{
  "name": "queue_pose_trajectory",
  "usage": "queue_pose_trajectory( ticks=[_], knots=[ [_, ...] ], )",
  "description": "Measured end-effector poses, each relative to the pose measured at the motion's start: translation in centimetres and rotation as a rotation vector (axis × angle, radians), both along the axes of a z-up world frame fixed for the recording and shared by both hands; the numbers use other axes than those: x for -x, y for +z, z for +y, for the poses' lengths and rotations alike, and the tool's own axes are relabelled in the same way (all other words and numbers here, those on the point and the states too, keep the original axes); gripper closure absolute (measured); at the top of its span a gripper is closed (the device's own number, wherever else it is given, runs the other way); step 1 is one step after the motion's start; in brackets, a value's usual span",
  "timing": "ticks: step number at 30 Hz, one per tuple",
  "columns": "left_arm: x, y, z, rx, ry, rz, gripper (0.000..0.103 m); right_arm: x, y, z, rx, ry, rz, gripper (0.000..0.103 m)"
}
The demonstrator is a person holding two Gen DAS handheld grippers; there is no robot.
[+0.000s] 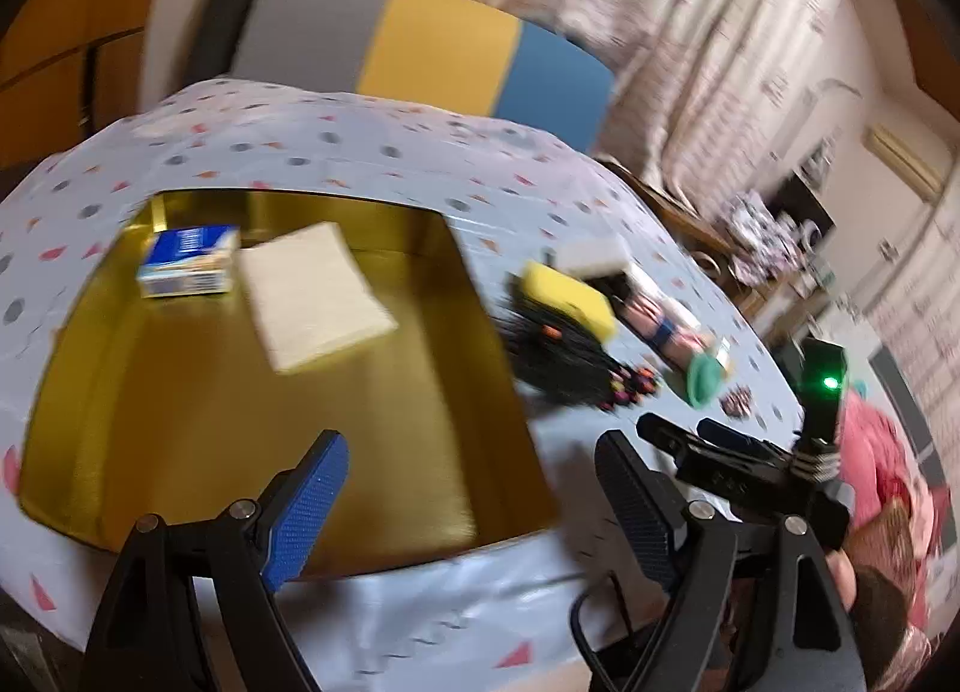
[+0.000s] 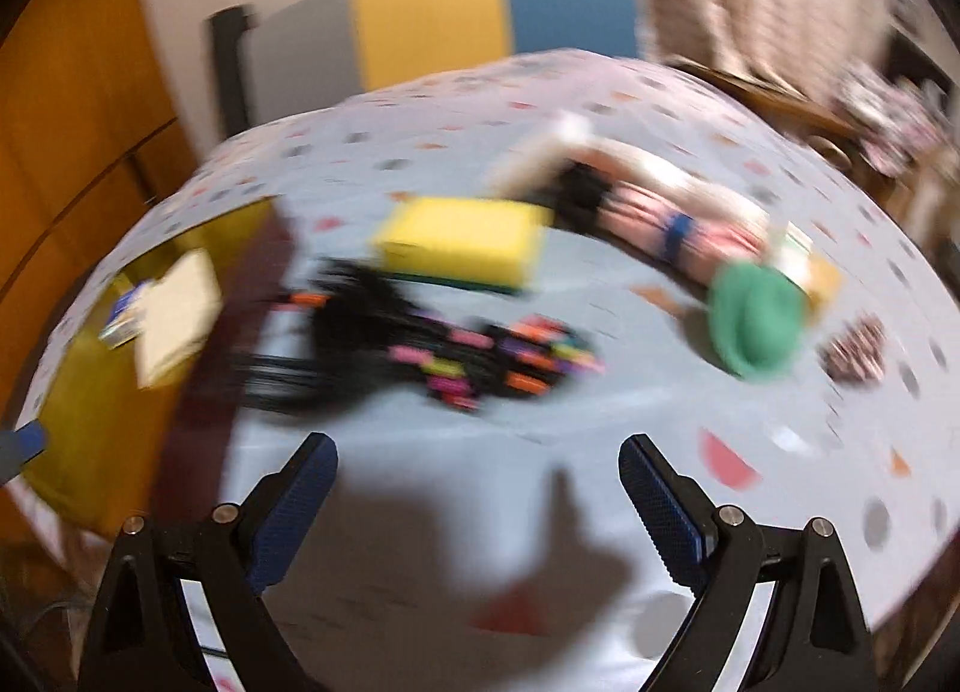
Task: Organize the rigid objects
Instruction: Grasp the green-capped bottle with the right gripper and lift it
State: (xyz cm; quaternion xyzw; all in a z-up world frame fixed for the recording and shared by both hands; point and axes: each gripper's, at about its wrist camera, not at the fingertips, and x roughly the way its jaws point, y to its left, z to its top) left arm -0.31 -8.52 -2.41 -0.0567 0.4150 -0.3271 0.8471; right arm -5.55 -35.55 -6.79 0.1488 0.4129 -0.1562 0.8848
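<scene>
A gold tray [image 1: 180,410] lies on the dotted tablecloth and holds a blue box [image 1: 189,263] and a cream pad [image 1: 312,296]. My left gripper [image 1: 474,452] hangs open over the tray's near right corner, nothing between its fingers. To the tray's right lie a yellow sponge [image 1: 567,296], a black bundle with coloured ends [image 1: 570,356], a pink roll with a blue band [image 1: 660,326] and a green round object [image 1: 705,377]. My right gripper [image 2: 477,455] is open above bare cloth, short of the black bundle [image 2: 432,344], yellow sponge [image 2: 462,245] and green object [image 2: 756,326]. Both views are blurred.
A chair with grey, yellow and blue back panels [image 1: 432,41] stands behind the table. Curtains [image 1: 690,32] hang at the back right. The right hand's gripper body with a green light [image 1: 825,392] shows at the table's right edge. A wooden cabinet [image 2: 72,152] is on the left.
</scene>
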Motion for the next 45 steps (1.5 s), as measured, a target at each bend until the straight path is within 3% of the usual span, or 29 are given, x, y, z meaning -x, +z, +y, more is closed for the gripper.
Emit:
queue_pose_trajectory(
  ticks=[7,11,16,21,27,29,33,38,45],
  knots=[
    [1.6,0.1,-4.8,-0.039,-0.109,0.022,0.018,4.6,-1.7,-8.1,-0.050,-0.241,-0.002,0.007],
    [2.0,0.2,-6.8,-0.056,-0.139,0.033,0.018,5.7,-1.4,-10.5,-0.050,-0.272,-0.054,0.007],
    [2.2,-0.1,-8.6,-0.081,-0.147,0.062,0.018,3.9,-1.1,-13.8,-0.005,-0.270,-0.075,0.007],
    [2.4,-0.3,-9.3,-0.117,-0.138,0.063,0.018,2.1,-1.4,-15.9,-0.064,-0.279,-0.095,0.007],
    [2.5,-0.4,-9.9,-0.144,-0.137,0.056,0.018,-0.4,-2.8,-16.7,-0.089,-0.260,-0.112,0.010],
    [2.4,-0.5,-10.1,-0.154,-0.136,0.057,0.018,-0.8,-3.6,-16.7,-0.092,-0.252,-0.105,0.028],
    [2.0,-0.7,-10.6,-0.166,-0.133,0.055,0.018,-0.5,-3.8,-16.7,-0.091,-0.252,-0.137,0.029],
    [0.8,-0.7,-12.1,-0.165,-0.121,0.055,0.018,0.6,-3.9,-16.3,-0.108,-0.242,-0.168,0.040],
    [-1.6,-1.2,-16.4,-0.191,-0.094,0.051,0.017,1.8,-4.3,-14.0,-0.092,-0.177,-0.209,0.043]
  ],
)
